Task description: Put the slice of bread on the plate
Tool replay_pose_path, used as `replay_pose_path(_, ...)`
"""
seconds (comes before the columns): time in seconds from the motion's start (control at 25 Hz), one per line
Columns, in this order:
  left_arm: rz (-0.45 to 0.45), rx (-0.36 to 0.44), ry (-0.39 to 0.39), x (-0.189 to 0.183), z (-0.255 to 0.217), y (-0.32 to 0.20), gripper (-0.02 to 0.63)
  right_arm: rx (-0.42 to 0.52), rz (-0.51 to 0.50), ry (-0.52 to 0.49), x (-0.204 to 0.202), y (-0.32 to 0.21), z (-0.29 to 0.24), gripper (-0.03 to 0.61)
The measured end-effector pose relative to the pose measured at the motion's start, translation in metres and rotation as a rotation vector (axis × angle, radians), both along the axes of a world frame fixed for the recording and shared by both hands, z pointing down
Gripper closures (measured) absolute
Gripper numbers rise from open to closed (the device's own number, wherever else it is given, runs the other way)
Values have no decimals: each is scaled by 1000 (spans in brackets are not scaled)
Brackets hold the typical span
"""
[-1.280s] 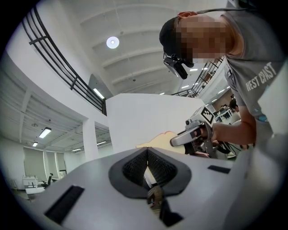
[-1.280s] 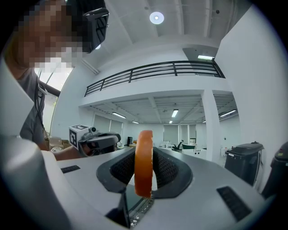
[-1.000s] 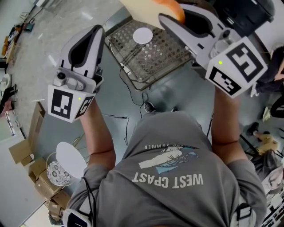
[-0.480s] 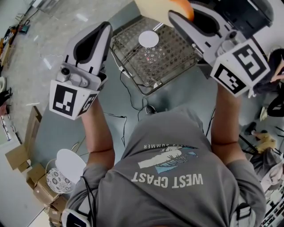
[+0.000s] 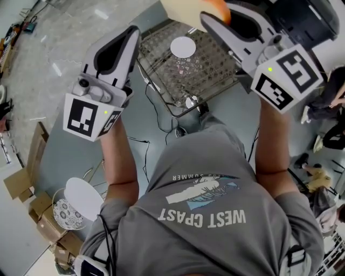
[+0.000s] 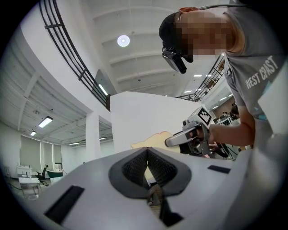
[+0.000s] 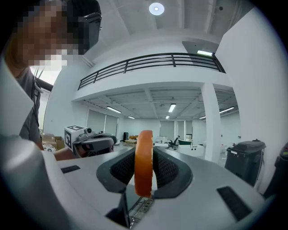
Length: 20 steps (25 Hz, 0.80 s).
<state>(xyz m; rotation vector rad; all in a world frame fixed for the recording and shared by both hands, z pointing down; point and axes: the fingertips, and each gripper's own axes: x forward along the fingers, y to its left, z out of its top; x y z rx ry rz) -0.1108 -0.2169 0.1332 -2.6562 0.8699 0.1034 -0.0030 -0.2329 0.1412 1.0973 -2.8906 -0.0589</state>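
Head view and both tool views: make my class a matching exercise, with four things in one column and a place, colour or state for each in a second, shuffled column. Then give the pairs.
Things
1. bread
2. plate
3. left tool
4. bin

Descriptions
A. shut, nothing in it
B. lying on the wire rack
C. black
D. clamped in the right tool

Pairs: 1-D; 2-B; 3-A; 4-C
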Motion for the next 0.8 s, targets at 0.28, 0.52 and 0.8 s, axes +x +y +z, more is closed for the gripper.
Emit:
replay_pose_path(0.28, -46, -43, -14, 16, 17, -35, 606, -43, -41, -1, 11, -52, 26, 483)
replay_pose_path(0.52, -76, -97, -14, 30, 45, -61, 606, -104, -63, 11, 21, -94, 69, 482)
replay_pose_path(0.8, -109, -146, -8, 28, 61, -87, 606, -158, -78, 46, 20, -138, 112, 482)
